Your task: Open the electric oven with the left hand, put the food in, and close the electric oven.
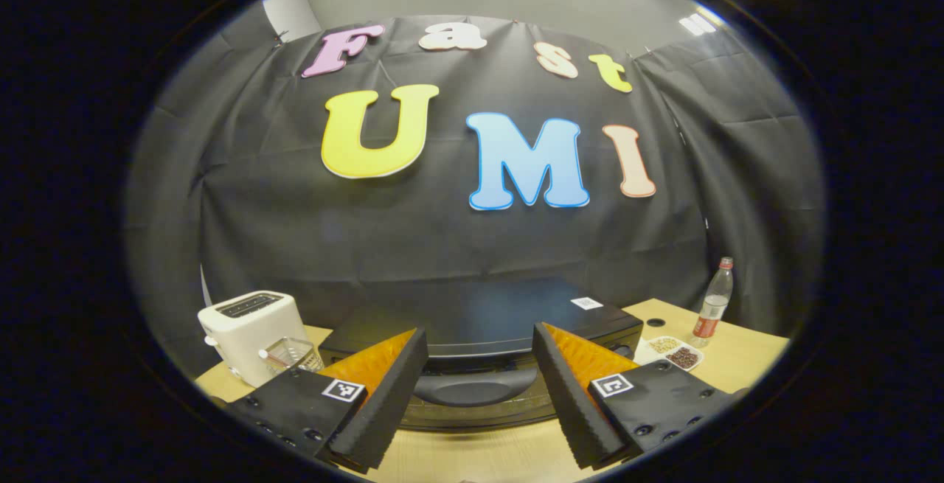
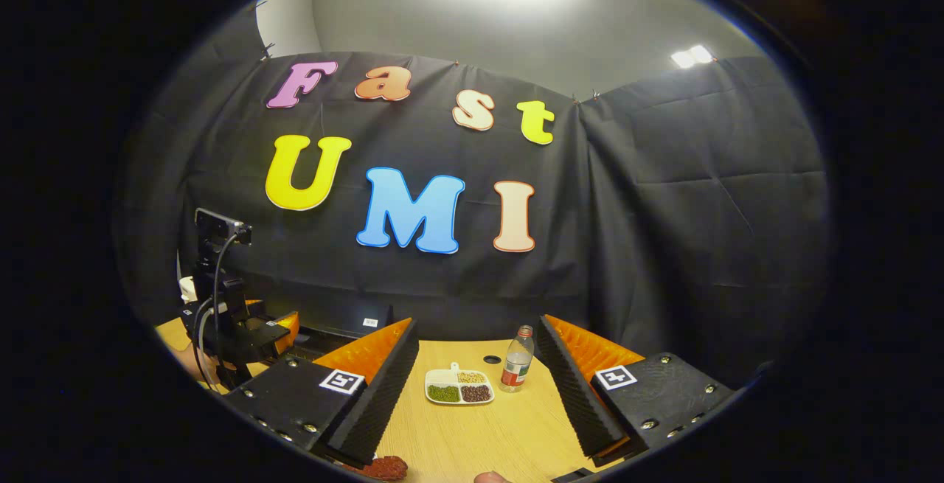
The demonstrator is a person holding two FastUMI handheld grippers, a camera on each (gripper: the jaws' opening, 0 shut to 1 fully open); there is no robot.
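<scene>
Oven handle [image 1: 474,387] between parted left jaws

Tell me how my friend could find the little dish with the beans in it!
Start at the wooden table by the black cloth wall. Near its back edge stands a clear bottle with a red label. Right beside it lies a white divided dish, the table's one flat thing split into three small sections of differently coloured beans.

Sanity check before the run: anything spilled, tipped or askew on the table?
Nothing stands out. The oven is shut, the toaster and bottle stand upright, and the beans sit inside the divided dish. Both tools are open.
</scene>
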